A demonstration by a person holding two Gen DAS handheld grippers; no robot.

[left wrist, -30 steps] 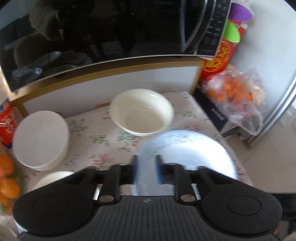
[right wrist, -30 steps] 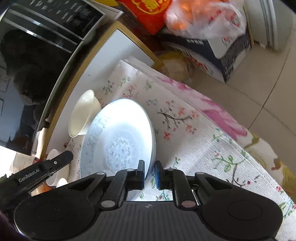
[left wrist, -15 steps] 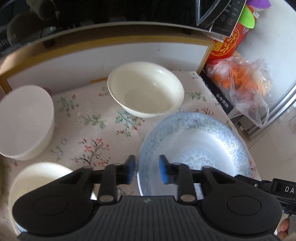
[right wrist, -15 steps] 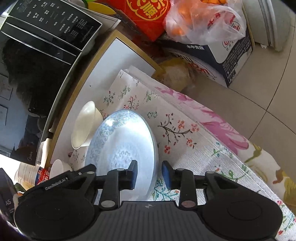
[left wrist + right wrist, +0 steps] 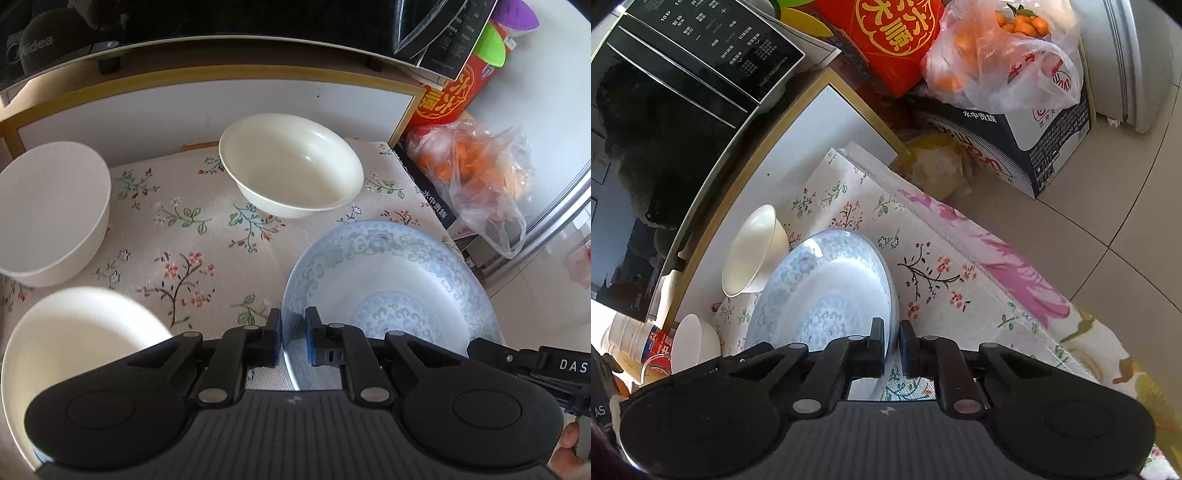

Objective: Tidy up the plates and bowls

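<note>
The blue-patterned plate [image 5: 391,295] lies on the floral cloth [image 5: 177,236] near the table's right edge, just in front of a cream bowl [image 5: 291,166] that stands at the back by the white cabinet [image 5: 207,107]. The left gripper [image 5: 293,341] straddles the plate's near-left rim, one finger on either side with a gap showing, so it is parted and not pinching. The right gripper [image 5: 893,345] straddles the opposite rim in the same way; its fingers stand close to the rim, yet a sliver of space shows on each side, so it too looks released. In the left wrist view two more white bowls sit on the left: one [image 5: 51,214] at the cloth's far-left edge, another [image 5: 77,350] close under the gripper body. The right wrist view shows the plate [image 5: 827,288] touching or just overlapping the cream bowl [image 5: 753,251] (which of the two cannot be told). A microwave [image 5: 683,74] sits on the cabinet, and a bag of oranges [image 5: 1004,55] rests on a box [image 5: 1052,140] beyond the table.
</note>
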